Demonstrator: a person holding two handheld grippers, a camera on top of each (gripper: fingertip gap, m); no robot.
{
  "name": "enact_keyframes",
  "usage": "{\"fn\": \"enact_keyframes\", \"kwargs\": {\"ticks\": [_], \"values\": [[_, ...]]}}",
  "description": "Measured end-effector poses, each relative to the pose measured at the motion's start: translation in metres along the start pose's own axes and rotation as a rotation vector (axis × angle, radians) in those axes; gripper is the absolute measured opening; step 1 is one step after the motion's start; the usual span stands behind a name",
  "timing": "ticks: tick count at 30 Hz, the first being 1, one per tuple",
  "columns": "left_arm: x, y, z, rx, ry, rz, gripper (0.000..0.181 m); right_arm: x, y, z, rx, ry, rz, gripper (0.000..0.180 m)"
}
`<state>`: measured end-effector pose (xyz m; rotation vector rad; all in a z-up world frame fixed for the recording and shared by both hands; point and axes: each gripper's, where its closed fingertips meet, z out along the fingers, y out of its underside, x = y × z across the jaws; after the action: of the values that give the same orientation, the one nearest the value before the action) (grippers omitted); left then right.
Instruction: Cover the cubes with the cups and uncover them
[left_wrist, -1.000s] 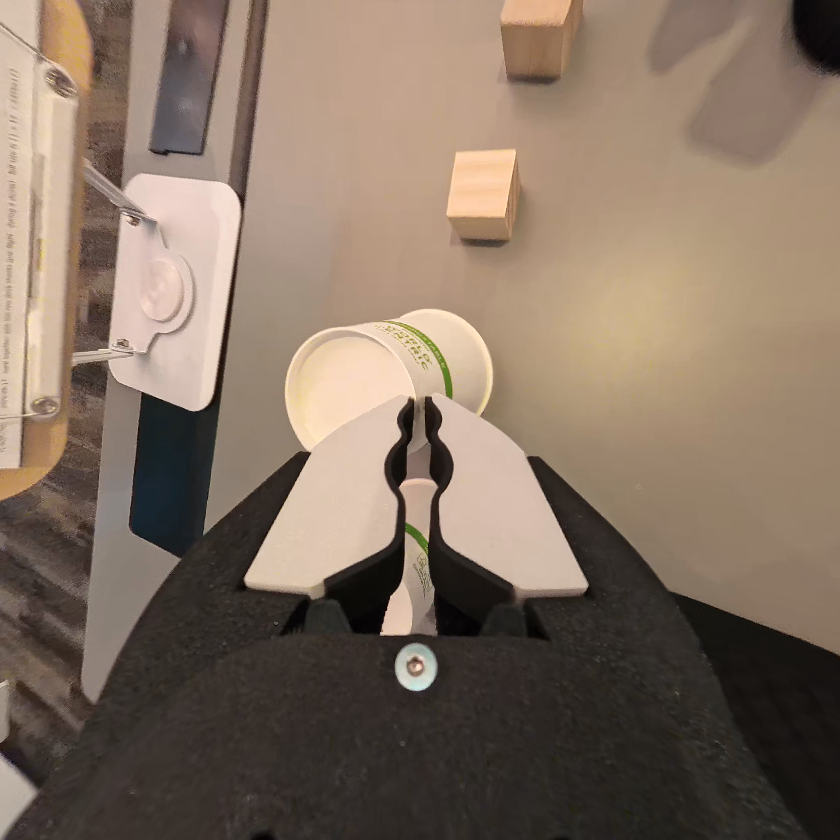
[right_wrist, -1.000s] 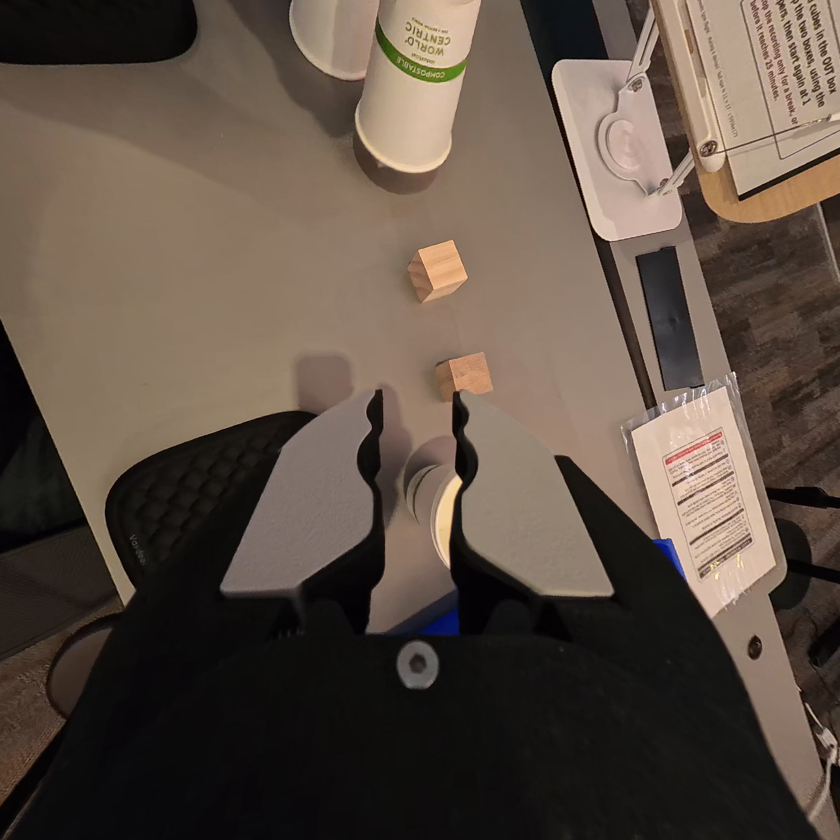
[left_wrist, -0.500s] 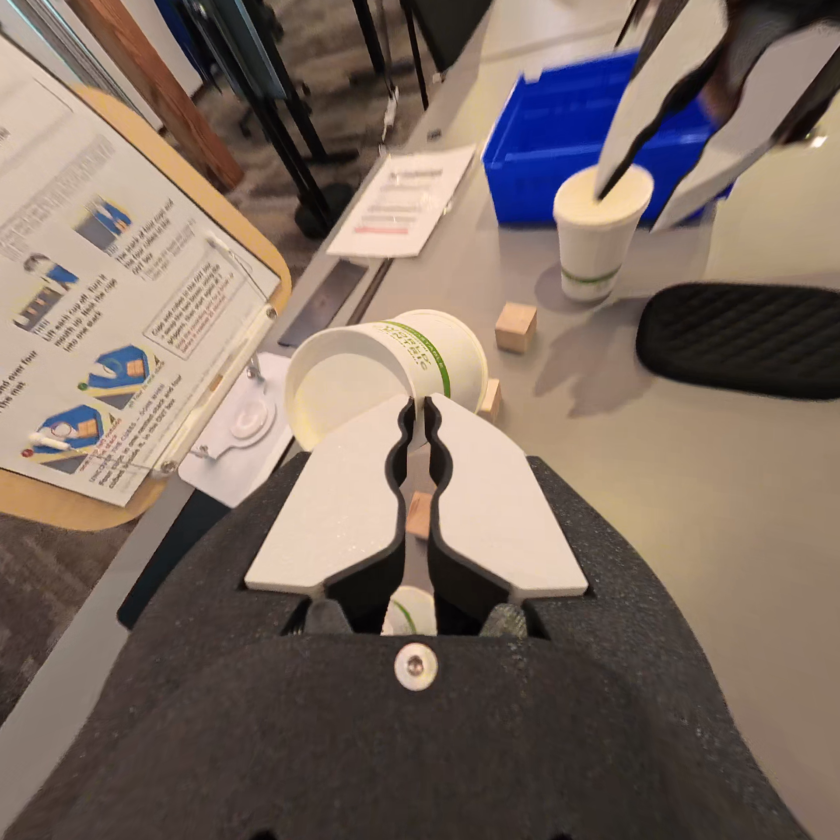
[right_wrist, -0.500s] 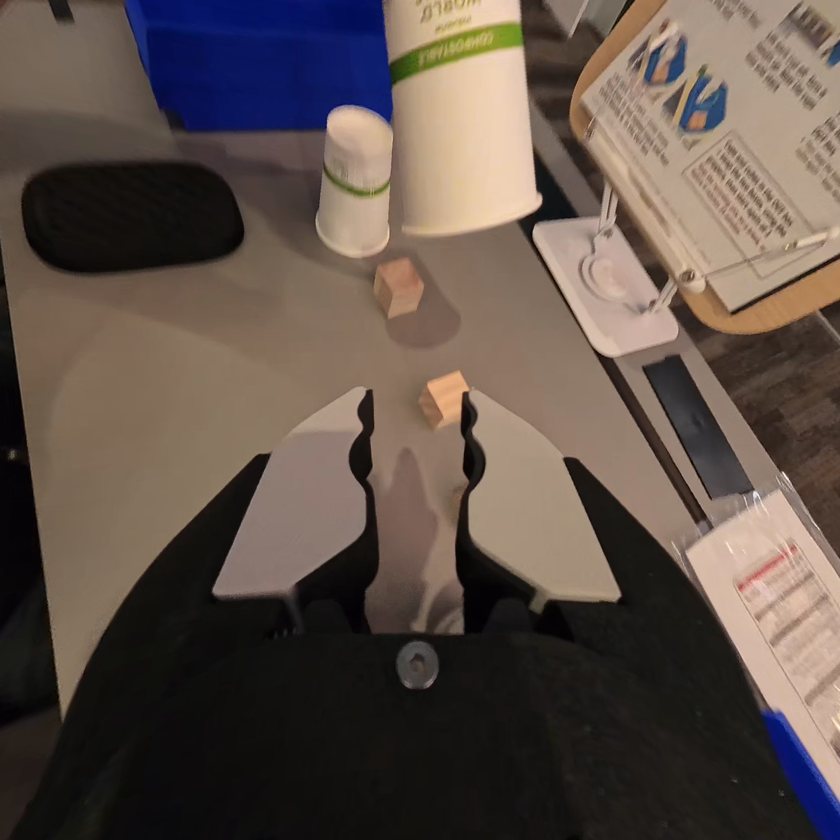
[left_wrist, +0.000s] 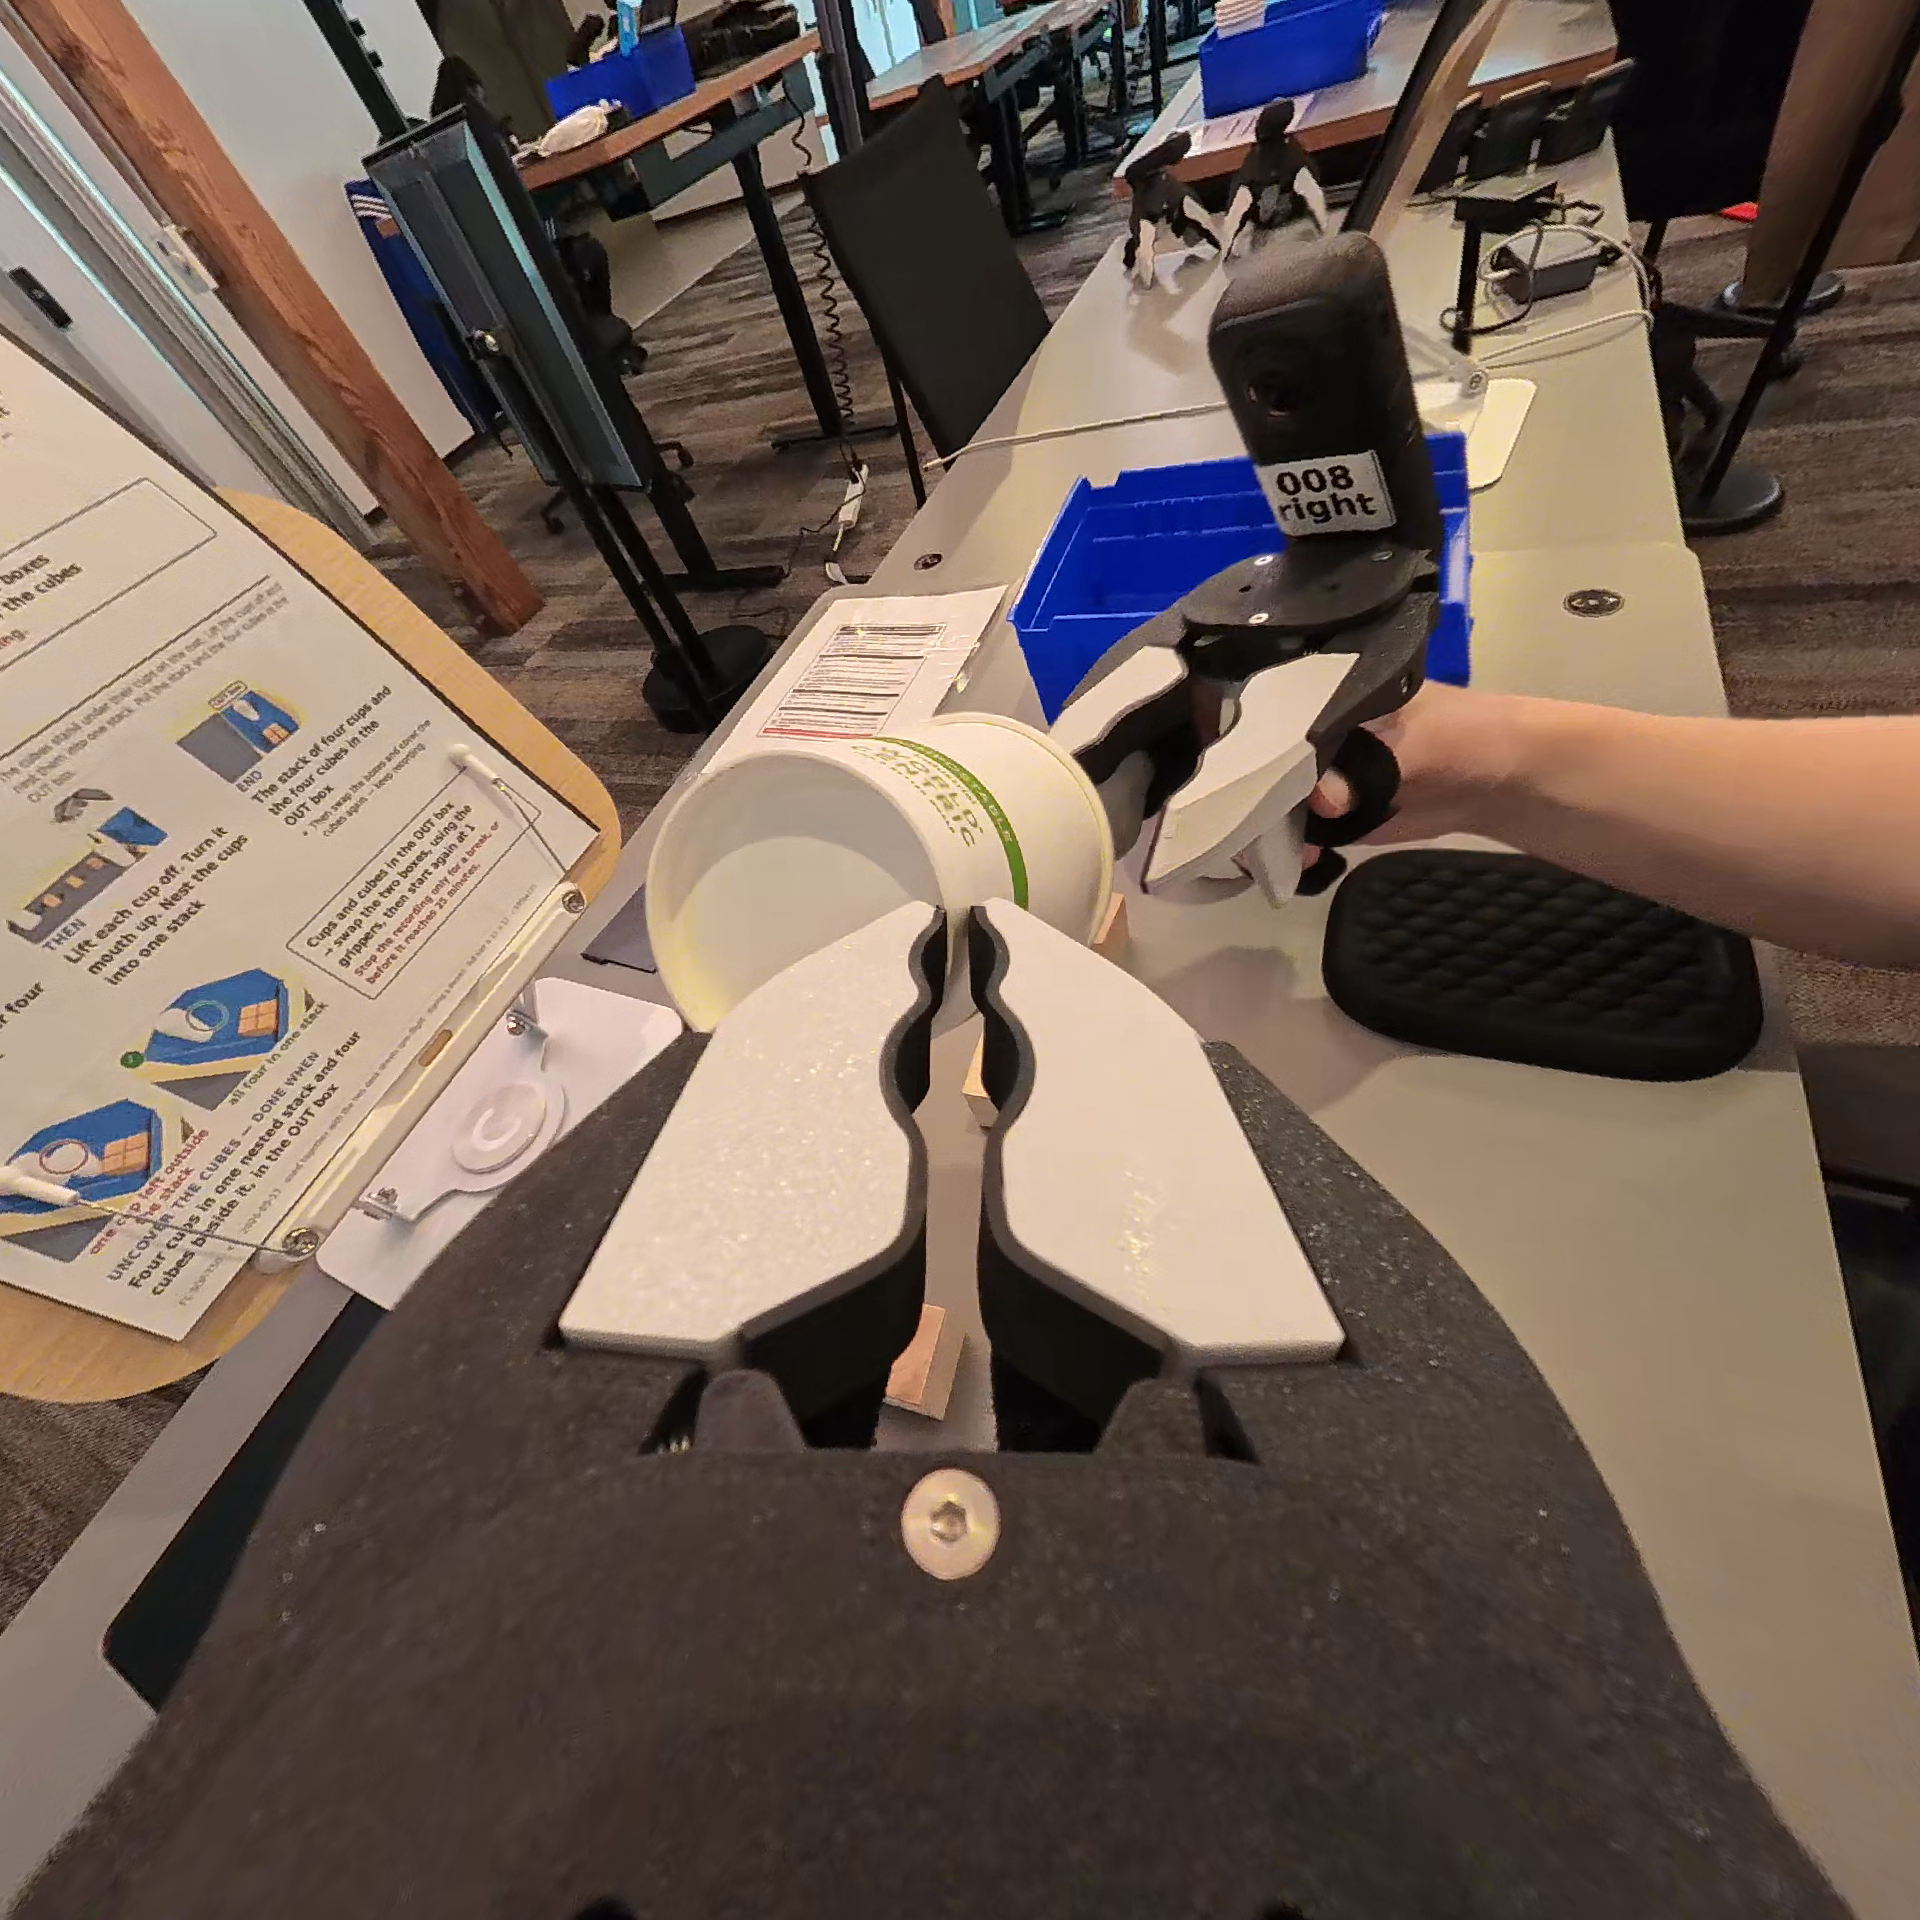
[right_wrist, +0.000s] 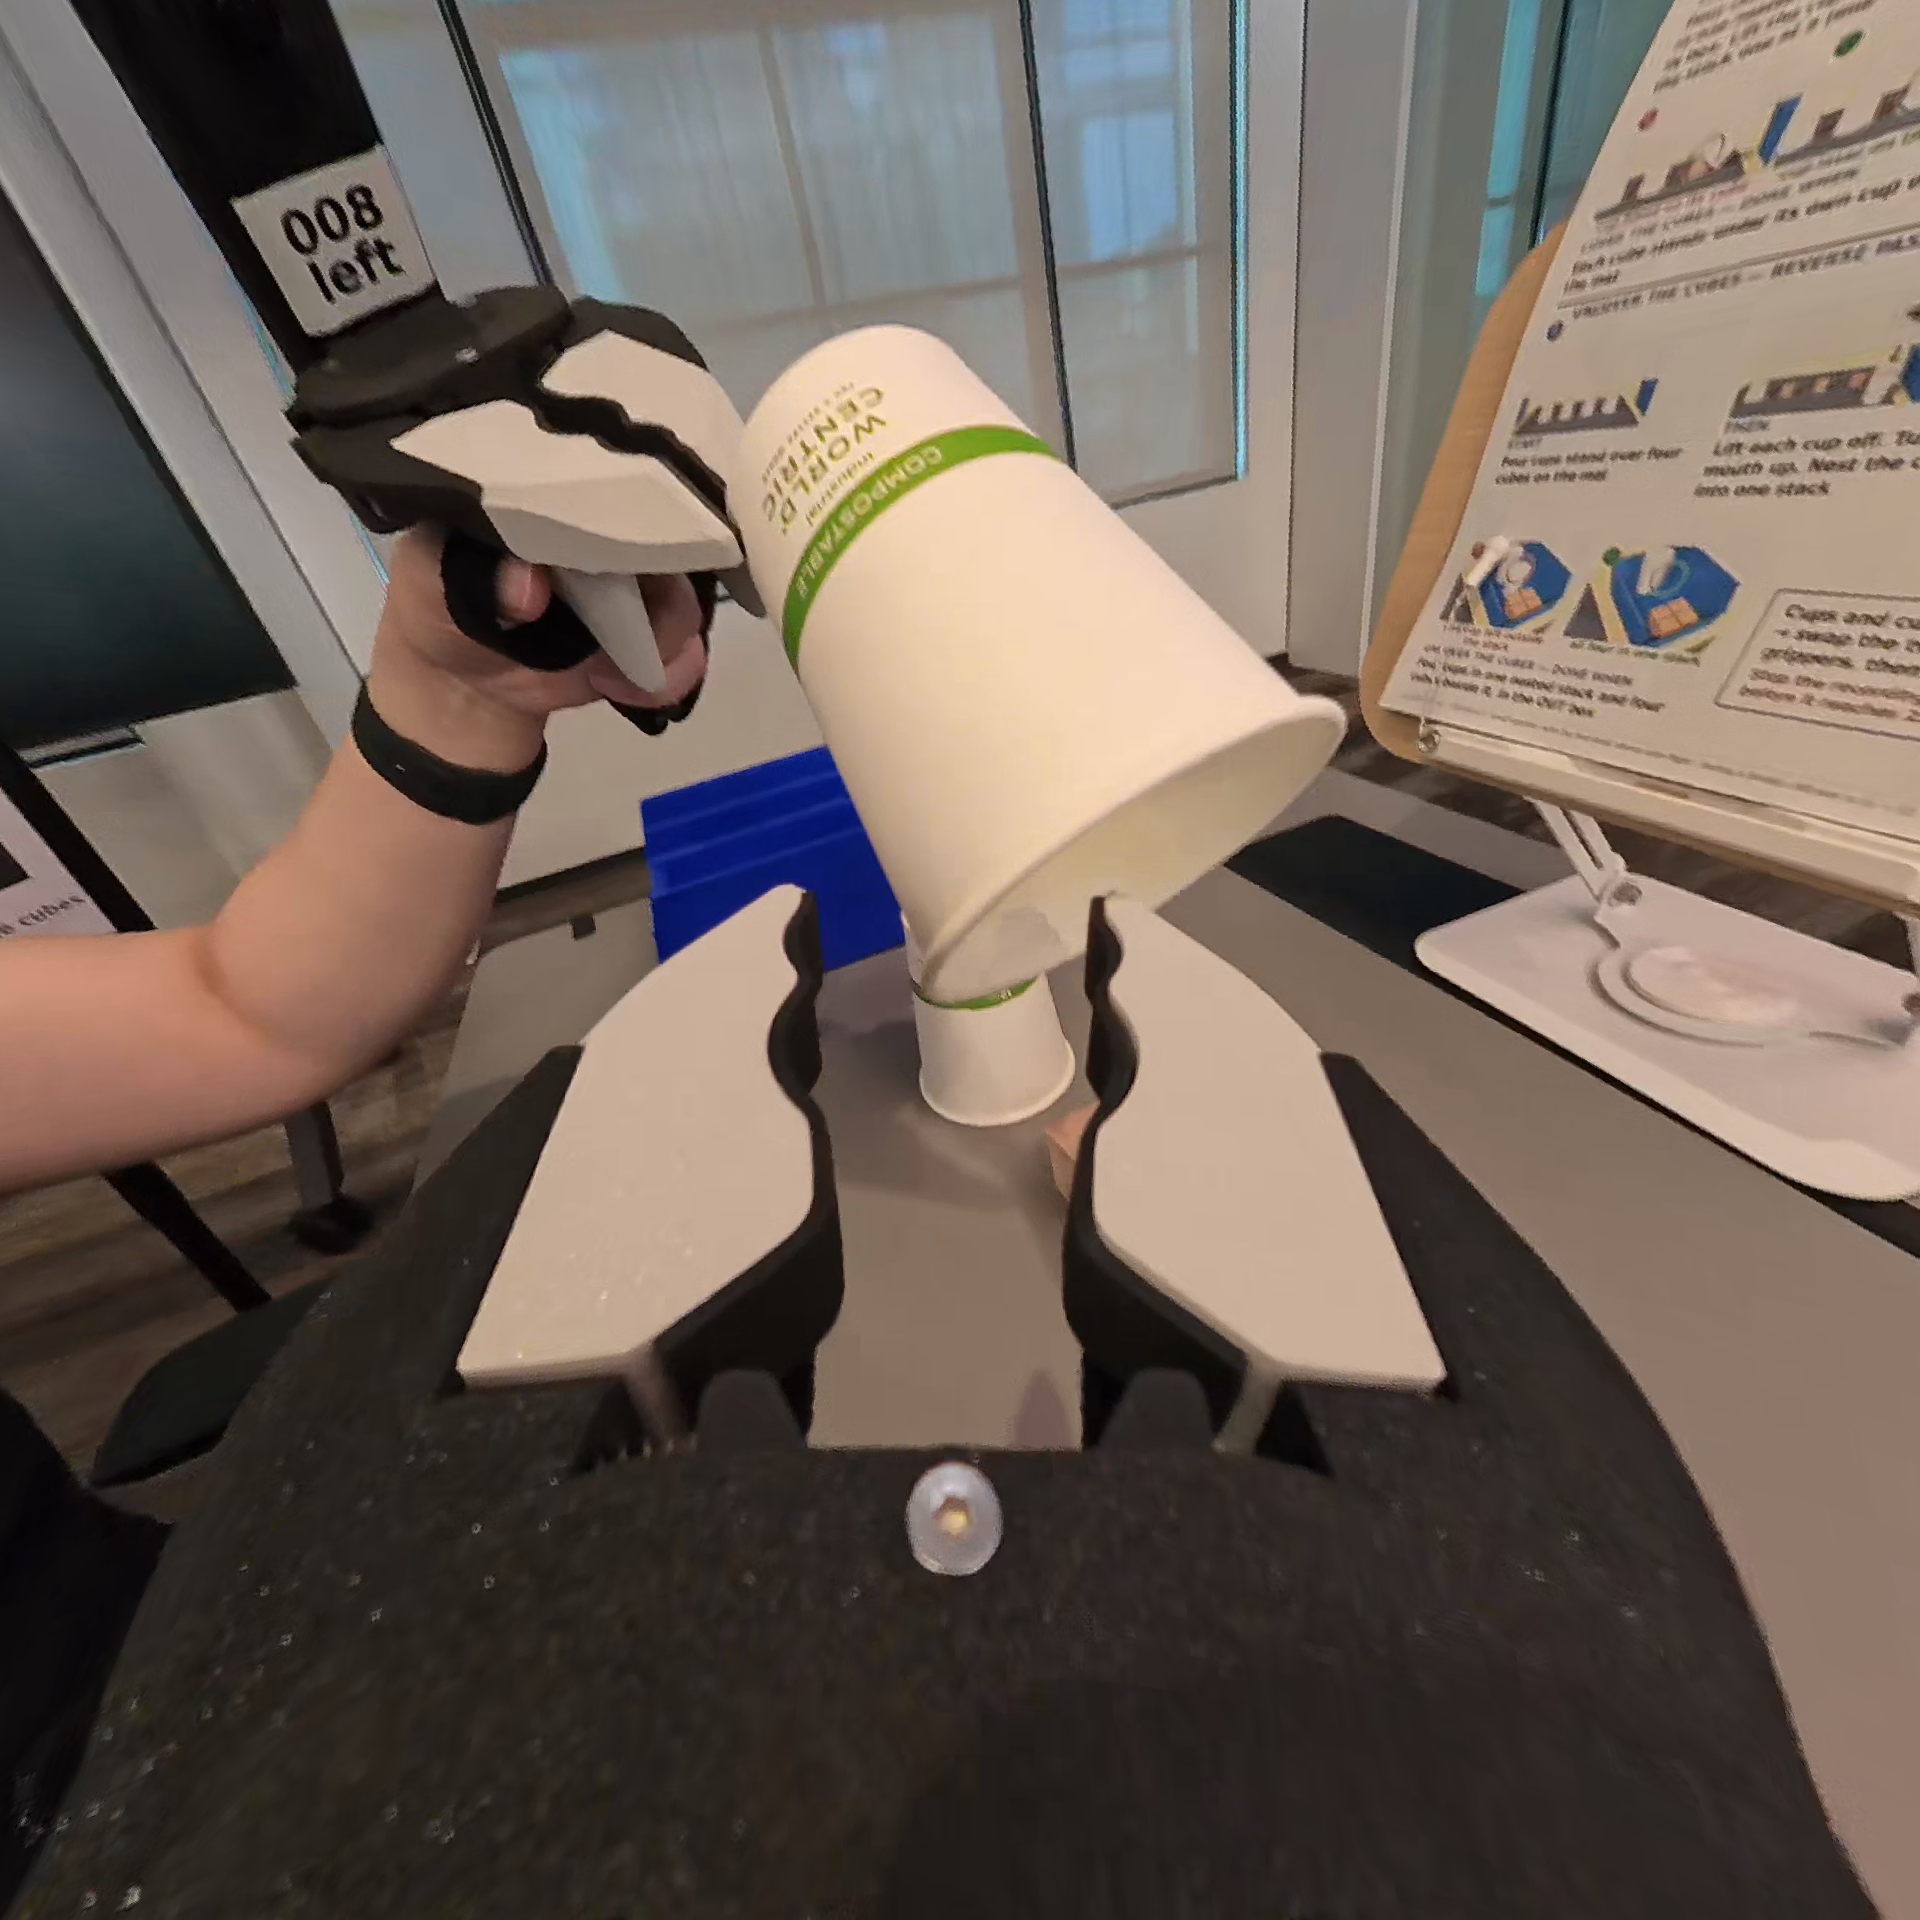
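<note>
Cube (right_wrist: 1062, 1141) beside upturned cup (right_wrist: 992, 1055)

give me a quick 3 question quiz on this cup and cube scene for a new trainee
1. True or false: the right tool is shut on a cup.
2. The held cup in the left tool is: A) upright on the table, B) tilted in the air, C) lying in the blue bin.
3. Fill in: the second cup, beyond the right tool, stands mouth ____.

Key: 1 false, it is open and empty. 2 B. 3 down.
</note>
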<state>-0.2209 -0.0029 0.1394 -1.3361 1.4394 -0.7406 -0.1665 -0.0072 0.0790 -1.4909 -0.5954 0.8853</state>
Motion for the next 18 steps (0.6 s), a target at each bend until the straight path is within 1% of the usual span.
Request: {"fn": "enact_keyframes", "kwargs": {"ticks": [1,6,8,10,13,18], "values": [[0.001,0.000,0.000,-0.001,0.001,0.004,0.003,-0.002,-0.002,0.002,0.016,-0.014,-0.001,0.046],[0.006,0.000,0.001,0.017,0.027,0.004,0.003,-0.011,-0.012,0.006,0.083,-0.093,0.022,0.022],[0.008,-0.001,0.000,0.033,0.037,0.017,0.004,-0.017,-0.014,0.004,0.094,-0.134,0.027,0.016],[0.009,0.002,-0.001,0.032,0.041,0.030,0.005,-0.027,-0.017,0.000,0.107,-0.202,0.023,0.003],[0.011,0.004,-0.002,0.031,0.053,0.022,0.015,-0.035,-0.023,-0.006,0.101,-0.246,0.018,0.001],[0.009,0.006,-0.016,0.058,0.061,-0.012,0.020,-0.037,-0.043,-0.030,0.010,-0.189,-0.083,0.000]]}}
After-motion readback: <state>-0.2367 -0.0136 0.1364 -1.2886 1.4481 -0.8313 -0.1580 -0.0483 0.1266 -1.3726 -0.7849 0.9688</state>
